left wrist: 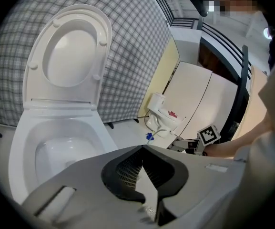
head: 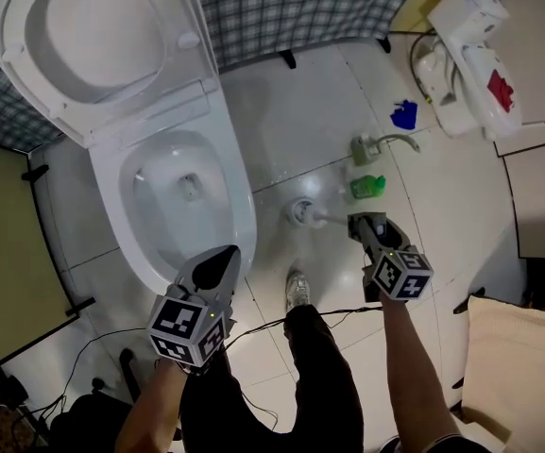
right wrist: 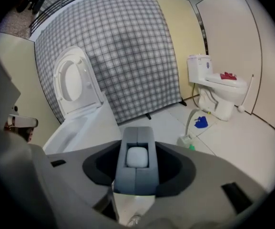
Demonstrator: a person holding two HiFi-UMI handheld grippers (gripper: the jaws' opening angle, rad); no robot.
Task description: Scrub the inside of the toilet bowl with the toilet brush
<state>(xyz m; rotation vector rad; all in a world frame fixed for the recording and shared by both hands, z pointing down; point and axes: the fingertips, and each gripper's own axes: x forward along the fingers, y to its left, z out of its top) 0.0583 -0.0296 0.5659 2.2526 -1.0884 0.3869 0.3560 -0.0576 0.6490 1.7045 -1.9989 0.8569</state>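
Observation:
The white toilet bowl [head: 163,201] stands open, with its lid and seat [head: 93,36] tipped back. My left gripper [head: 229,255] hangs over the bowl's front right rim. Its tips meet and hold nothing. In the left gripper view, my left gripper [left wrist: 142,149] faces the bowl [left wrist: 56,151]. My right gripper [head: 366,226] is low over the floor to the right of the toilet, shut on the grey handle of the toilet brush [head: 331,219]. The brush's round white lower end [head: 300,212] is down at the tiles. The handle's end [right wrist: 137,175] fills the gap between the jaws of my right gripper [right wrist: 137,142].
A green bottle [head: 367,187] and a pale green hosed tool [head: 365,149] stand just beyond the brush. A blue object [head: 404,114] lies farther back. At the back right stands a second small white toilet [head: 466,55]. My shoe [head: 297,291] and cables [head: 338,311] lie near me.

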